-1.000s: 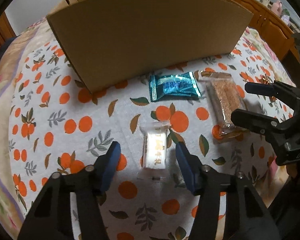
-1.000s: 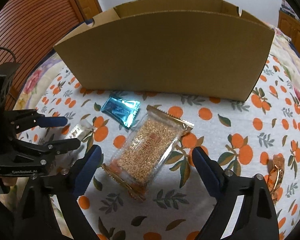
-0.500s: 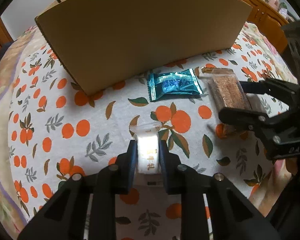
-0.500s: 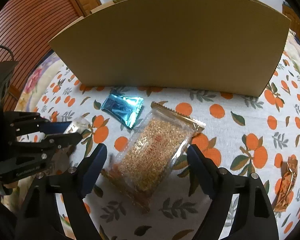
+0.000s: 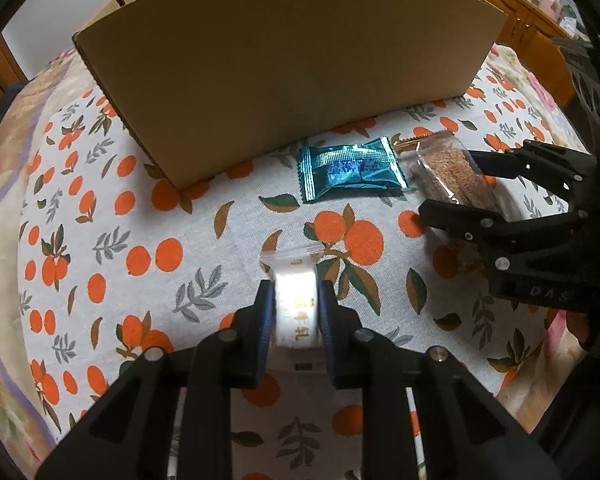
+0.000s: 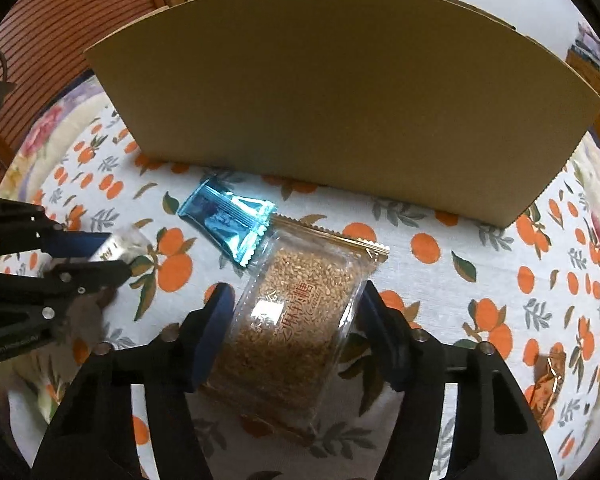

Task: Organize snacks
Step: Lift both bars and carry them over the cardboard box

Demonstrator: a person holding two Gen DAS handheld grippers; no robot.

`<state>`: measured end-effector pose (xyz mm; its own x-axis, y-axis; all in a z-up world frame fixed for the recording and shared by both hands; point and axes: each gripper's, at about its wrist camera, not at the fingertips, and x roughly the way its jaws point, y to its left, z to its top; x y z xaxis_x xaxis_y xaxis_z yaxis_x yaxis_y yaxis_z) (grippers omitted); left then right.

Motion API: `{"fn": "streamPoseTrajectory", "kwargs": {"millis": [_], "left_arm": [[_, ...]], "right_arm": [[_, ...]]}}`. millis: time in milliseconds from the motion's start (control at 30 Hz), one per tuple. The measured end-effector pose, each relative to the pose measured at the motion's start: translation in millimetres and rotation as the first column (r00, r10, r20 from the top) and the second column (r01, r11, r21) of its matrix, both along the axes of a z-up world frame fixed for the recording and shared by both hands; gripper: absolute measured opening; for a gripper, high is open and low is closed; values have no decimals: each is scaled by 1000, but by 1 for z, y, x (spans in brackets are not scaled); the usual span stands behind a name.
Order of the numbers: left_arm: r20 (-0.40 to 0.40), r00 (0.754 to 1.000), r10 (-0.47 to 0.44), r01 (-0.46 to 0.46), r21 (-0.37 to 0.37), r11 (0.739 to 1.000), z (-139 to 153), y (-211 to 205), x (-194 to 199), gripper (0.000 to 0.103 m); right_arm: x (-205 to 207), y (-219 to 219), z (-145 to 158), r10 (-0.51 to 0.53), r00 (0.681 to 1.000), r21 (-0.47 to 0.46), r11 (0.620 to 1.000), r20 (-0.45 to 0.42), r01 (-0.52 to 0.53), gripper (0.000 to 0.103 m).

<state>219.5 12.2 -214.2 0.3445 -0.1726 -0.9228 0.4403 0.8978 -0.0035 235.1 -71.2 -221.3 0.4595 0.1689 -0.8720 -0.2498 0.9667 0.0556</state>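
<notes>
In the left wrist view, the left gripper [image 5: 294, 312], open around the white candy packet [image 5: 296, 308] a second earlier, had clamped it on the orange-print desk [image 5: 148, 240]. In the right wrist view, the right gripper [image 6: 296, 320] was closing around the sesame brittle pack [image 6: 296, 312], pads nearly touching, beside the teal packet [image 6: 228, 220] before the cardboard box [image 6: 340, 112].

The cardboard box [image 6: 340, 100] looks matt and smooth, plain brown paperboard. The tablecloth [image 5: 140, 240] is woven cloth with a printed orange pattern, dull in finish. The teal packet [image 5: 350, 168] is glossy foil with crimped ends. The sesame bar pack [image 6: 296, 308] is clear shiny plastic over a grainy filling. The white candy [image 5: 296, 308] wears a clear, probably plastic, wrapper.
</notes>
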Motion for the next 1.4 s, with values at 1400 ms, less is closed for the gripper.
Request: {"fn": "streamPoseTrajectory", "kwargs": {"millis": [1400], "left_arm": [[244, 954, 173, -138, -153, 978, 107, 1, -11, 20]], "right_arm": [[-19, -47, 102, -31, 993, 197, 980, 115, 7, 47]]}}
